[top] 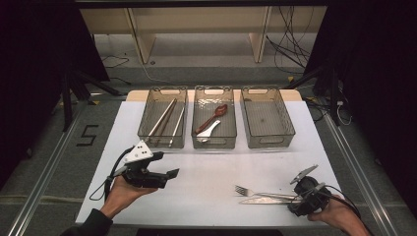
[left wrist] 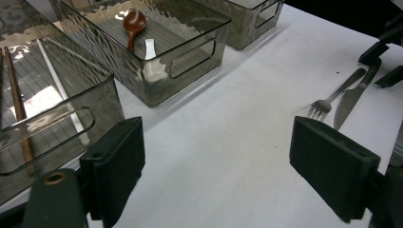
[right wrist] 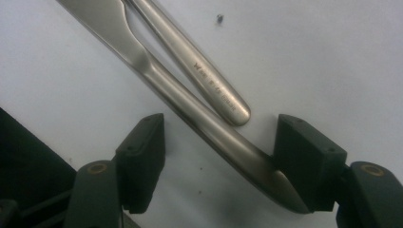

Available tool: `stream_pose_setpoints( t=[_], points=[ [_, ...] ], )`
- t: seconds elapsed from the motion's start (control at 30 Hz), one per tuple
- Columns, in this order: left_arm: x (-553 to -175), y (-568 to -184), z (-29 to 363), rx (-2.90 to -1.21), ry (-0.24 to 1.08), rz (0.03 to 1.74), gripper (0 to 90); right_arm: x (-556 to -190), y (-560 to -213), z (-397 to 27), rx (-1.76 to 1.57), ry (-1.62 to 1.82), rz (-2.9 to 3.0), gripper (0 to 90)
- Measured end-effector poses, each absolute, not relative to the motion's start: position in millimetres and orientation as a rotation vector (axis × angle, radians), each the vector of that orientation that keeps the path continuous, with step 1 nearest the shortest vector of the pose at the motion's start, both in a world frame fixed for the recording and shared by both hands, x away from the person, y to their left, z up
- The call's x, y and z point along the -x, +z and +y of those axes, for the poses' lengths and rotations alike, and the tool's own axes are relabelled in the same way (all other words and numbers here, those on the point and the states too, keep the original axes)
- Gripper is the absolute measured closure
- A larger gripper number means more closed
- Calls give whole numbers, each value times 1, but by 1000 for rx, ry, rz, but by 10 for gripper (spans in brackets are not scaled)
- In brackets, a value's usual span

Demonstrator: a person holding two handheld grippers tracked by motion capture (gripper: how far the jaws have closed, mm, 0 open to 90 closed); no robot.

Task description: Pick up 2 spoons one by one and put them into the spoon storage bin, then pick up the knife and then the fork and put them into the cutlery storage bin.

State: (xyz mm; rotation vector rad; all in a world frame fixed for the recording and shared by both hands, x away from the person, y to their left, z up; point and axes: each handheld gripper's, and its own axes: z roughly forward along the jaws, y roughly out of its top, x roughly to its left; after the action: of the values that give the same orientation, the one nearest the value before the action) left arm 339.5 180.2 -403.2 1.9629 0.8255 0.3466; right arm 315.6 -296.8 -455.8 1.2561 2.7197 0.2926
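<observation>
1. We hold the right gripper (top: 299,197) at the near right of the table (top: 211,196), its tips at the handle ends of the knife (top: 268,200) and fork (top: 260,193).
2. In the right gripper view the jaws stand wide, one on each side of the knife (right wrist: 204,123) handle. The handle end lies against the right pad (right wrist: 304,161); the left pad (right wrist: 142,156) is clear of it. Nothing is clamped.
3. The fork (right wrist: 199,66) handle ends just between the jaws, beside the knife. We see small stamped lettering along it, too blurred to read.
4. Knife and fork lie flat, side by side and touching, tips pointing left in the high view.
5. We hold the left gripper (top: 164,174) at the near left, well apart from the cutlery. Its jaws are wide apart and empty in the left gripper view.
6. Three clear bins sit in a row at the far edge: the left bin (top: 162,133) holds chopsticks (top: 164,120), the middle bin (top: 214,137) a brown spoon (top: 212,118) and a white spoon (top: 208,132).
7. A dark "5" (top: 87,135) is marked on the floor, left of the table.
</observation>
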Motion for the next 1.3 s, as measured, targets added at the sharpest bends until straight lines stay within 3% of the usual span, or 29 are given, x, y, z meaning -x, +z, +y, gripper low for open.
stream_pose_setpoints(
  t=[0.33,1.3],
  points=[
    [-339,-403,181,-1960,348,829,186,-309,-452,-289,-1172,205,2771,549],
    [-337,-405,182,-1968,350,834,186,-306,-451,-261,-816,96,2882,719]
  ],
)
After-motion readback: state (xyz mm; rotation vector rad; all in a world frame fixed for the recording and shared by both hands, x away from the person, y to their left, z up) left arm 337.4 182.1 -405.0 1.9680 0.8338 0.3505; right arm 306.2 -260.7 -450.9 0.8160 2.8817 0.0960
